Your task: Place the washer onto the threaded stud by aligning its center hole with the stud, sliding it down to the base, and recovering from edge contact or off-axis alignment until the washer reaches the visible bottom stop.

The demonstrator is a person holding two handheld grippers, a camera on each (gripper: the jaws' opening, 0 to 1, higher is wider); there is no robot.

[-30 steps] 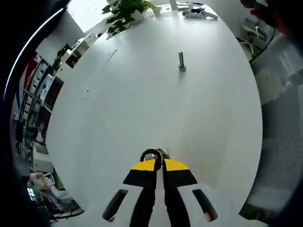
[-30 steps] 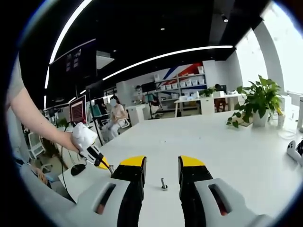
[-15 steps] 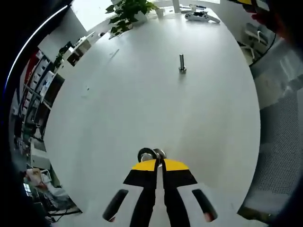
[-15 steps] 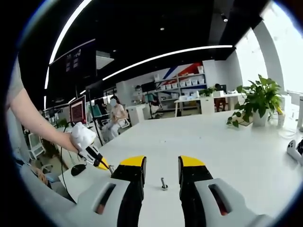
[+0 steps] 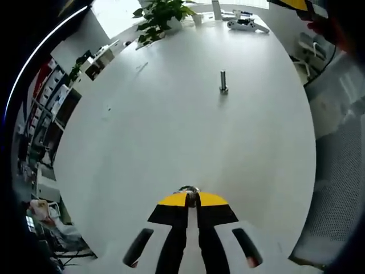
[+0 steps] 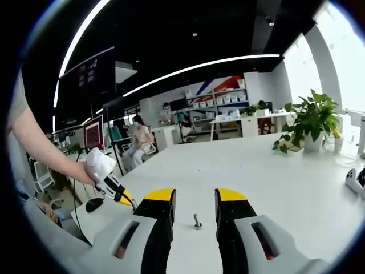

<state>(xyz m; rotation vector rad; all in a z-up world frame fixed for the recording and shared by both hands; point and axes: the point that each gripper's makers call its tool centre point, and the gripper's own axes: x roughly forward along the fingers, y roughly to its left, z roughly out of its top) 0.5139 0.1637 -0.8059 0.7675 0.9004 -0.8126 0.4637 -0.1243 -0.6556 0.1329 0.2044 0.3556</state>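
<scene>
On the white table (image 5: 171, 125) a steel threaded stud (image 5: 223, 81) stands upright, far ahead of my left gripper (image 5: 192, 196). The yellow-tipped jaws are shut on a metal washer (image 5: 189, 189), of which only a thin edge peeks out above the tips. In the right gripper view, my right gripper (image 6: 195, 197) stands open above the table, and the stud (image 6: 197, 221) shows small between its jaws, some way off. The left gripper (image 6: 121, 195) comes in low at the left there, held by a person's hand (image 6: 100, 164).
A potted plant (image 5: 157, 17) and a white device (image 5: 246, 24) stand at the table's far end; the plant (image 6: 311, 123) is also at the right of the right gripper view. A mesh chair (image 5: 336, 171) sits past the right edge. A person (image 6: 138, 140) sits in the background.
The washer showed as a full ring ahead of the left jaw tips; now only a sliver shows between them. The left view has shifted slightly. The right gripper has not moved.
</scene>
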